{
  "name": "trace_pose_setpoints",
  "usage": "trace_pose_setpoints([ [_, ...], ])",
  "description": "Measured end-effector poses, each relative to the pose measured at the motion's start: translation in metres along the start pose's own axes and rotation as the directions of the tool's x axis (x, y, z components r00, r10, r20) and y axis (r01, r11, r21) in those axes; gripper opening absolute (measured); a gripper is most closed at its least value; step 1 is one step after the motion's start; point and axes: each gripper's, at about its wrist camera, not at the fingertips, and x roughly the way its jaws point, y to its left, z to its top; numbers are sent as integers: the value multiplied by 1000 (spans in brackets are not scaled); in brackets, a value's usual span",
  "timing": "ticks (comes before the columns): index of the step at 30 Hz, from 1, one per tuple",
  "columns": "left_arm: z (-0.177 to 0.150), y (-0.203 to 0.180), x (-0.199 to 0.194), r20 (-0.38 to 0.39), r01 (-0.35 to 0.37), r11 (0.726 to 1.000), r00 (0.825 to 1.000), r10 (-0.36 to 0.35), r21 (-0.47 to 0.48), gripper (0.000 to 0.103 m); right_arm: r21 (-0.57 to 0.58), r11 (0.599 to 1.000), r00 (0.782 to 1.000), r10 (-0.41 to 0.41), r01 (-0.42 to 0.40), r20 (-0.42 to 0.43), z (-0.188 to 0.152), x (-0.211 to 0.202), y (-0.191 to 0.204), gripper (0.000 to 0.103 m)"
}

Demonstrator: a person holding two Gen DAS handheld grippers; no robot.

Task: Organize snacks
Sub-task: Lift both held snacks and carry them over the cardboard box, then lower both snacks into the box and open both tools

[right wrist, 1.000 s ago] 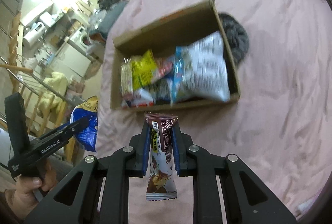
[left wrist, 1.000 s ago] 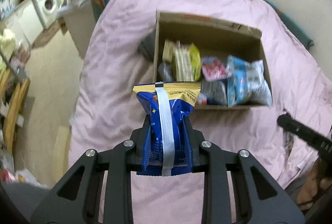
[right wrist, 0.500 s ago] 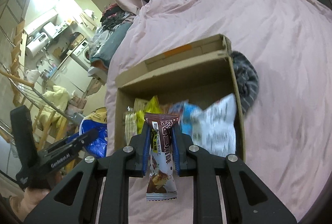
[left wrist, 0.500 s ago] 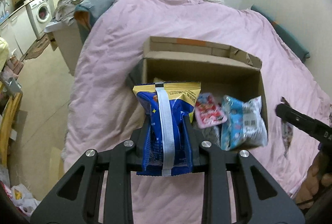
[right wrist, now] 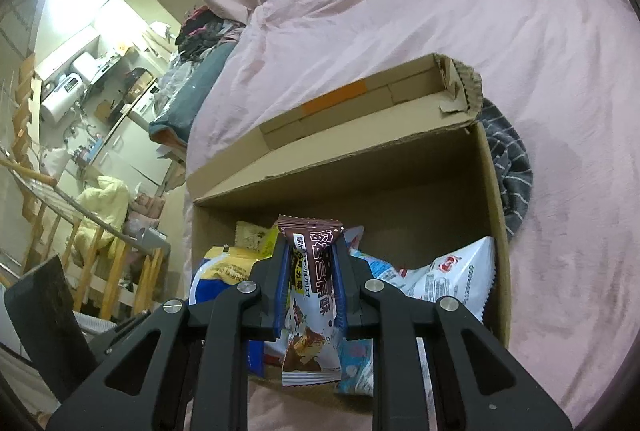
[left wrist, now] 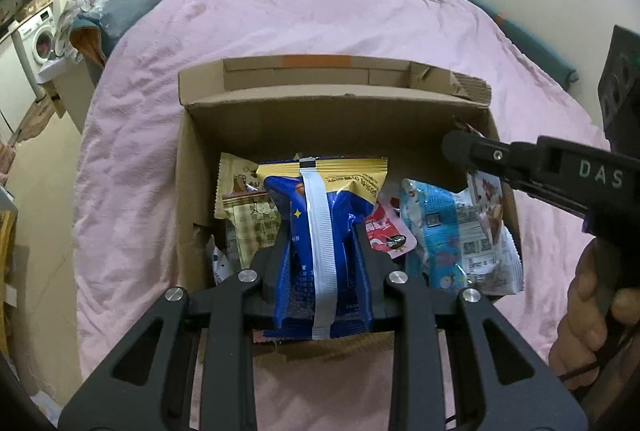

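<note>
Left wrist view: the left gripper (left wrist: 320,231) is clamped on a blue and yellow foil snack bag with a white back seam (left wrist: 322,231), held upright with its long axis running up the frame and its yellow top edge uppermost. Directly ahead and below lies the open brown cardboard box (left wrist: 280,111) on the pink bed quilt (left wrist: 280,15); the bag hangs over the box's near half, above a beige cracker packet (left wrist: 244,215) and beside a light blue and white packet (left wrist: 452,231). The right gripper (left wrist: 456,147) reaches in from the right edge over the box's right side.

Right wrist view: the right gripper (right wrist: 310,271) is pinched shut on a slim brown chocolate wafer packet (right wrist: 310,295), long axis upright, its lower end dangling below the pads. The box's far wall (right wrist: 360,191) stands ahead, and a white crinkled bag (right wrist: 452,279) lies inside to the right. Both snacks appear already above the opening, so I judge that the coming move is a short descent and release; the left seems nearer the box's left side.
</note>
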Motion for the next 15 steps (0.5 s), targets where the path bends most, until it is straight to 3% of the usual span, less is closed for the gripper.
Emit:
trace_pose_setpoints([
  [4, 3, 3, 7, -26, 32, 999, 999, -33, -40, 24, 36, 999, 1000, 13, -13, -8, 3, 9, -5, 21],
  [12, 2, -1, 4, -30, 52, 998, 998, -53, -35, 25, 53, 999, 1000, 8, -8, 2, 1, 12, -9, 24],
  [14, 3, -2, 6, -49, 46, 998, 998, -47, -31, 30, 70, 997, 1000, 21, -20, -4, 1, 11, -11, 25],
  [15, 2, -4, 7, -52, 40, 999, 998, -41, -23, 39, 77, 997, 999, 32, -31, -11, 0, 12, -12, 34],
])
